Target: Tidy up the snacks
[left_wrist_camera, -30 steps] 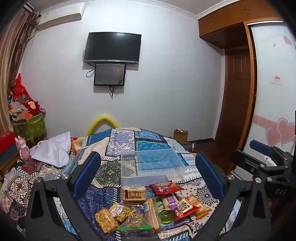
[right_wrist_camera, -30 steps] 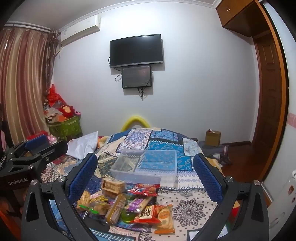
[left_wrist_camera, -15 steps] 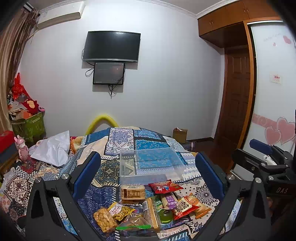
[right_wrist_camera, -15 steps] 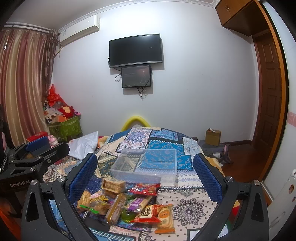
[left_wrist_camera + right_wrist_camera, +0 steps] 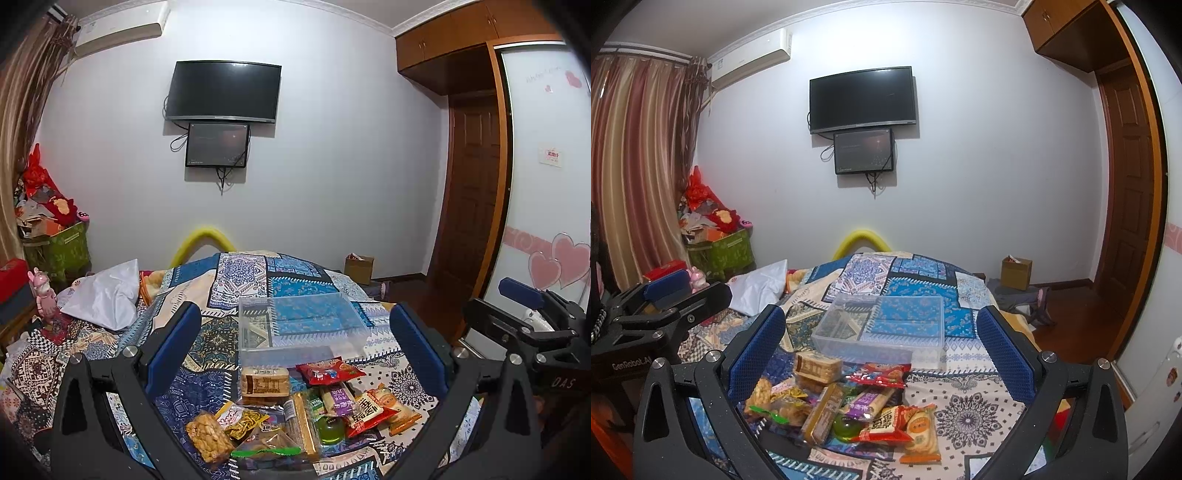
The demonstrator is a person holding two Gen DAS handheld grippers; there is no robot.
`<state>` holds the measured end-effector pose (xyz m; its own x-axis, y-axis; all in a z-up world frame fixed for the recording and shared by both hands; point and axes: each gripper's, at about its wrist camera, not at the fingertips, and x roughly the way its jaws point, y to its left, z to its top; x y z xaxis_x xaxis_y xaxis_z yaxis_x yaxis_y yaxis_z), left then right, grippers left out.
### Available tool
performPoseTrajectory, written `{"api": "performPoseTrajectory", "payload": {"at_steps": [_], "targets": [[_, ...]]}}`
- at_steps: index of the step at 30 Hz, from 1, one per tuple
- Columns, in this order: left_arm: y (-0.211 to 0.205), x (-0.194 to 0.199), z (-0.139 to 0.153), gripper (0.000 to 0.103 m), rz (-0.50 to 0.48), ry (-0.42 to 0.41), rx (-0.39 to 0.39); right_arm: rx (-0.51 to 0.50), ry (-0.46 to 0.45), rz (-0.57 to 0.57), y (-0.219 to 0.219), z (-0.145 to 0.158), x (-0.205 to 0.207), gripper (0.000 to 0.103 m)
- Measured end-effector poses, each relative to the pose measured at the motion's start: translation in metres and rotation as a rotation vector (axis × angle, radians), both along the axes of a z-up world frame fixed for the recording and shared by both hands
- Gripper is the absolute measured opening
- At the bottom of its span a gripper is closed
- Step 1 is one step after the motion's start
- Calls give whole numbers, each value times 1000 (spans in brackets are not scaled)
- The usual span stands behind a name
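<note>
Both tools wide open over the snack pile, nothing gripped.

Left wrist view: left tool [image 5: 295, 347] spread wide and empty, above the bed [image 5: 240, 273]. Snack pile [image 5: 295, 410] sits just ahead, between the fingers; clear plastic box [image 5: 299, 325] lies right beyond it, touching the far packets. Right tool body shows off to the right.
Right wrist view: right tool [image 5: 881, 345] fully spread, holding nothing. Snack pile [image 5: 849, 402] ahead and slightly left of centre, clear plastic box [image 5: 882, 325] just past it. Left tool visible at far left.

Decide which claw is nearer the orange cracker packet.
Right, probably. The orange cracker packet lies near centre before the right claw; the left claw sits leftward, the packet beside its right finger.
</note>
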<state>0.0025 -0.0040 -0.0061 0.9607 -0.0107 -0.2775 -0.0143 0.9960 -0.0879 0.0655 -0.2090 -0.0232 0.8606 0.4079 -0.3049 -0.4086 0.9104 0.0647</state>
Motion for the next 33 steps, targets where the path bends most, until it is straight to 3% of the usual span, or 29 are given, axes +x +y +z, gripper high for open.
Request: {"api": "performPoseTrajectory", "payload": {"at_steps": [33], "targets": [[-4,1,-2,103,-18,4,5,9,-1,1,0,2,-3,103]]}}
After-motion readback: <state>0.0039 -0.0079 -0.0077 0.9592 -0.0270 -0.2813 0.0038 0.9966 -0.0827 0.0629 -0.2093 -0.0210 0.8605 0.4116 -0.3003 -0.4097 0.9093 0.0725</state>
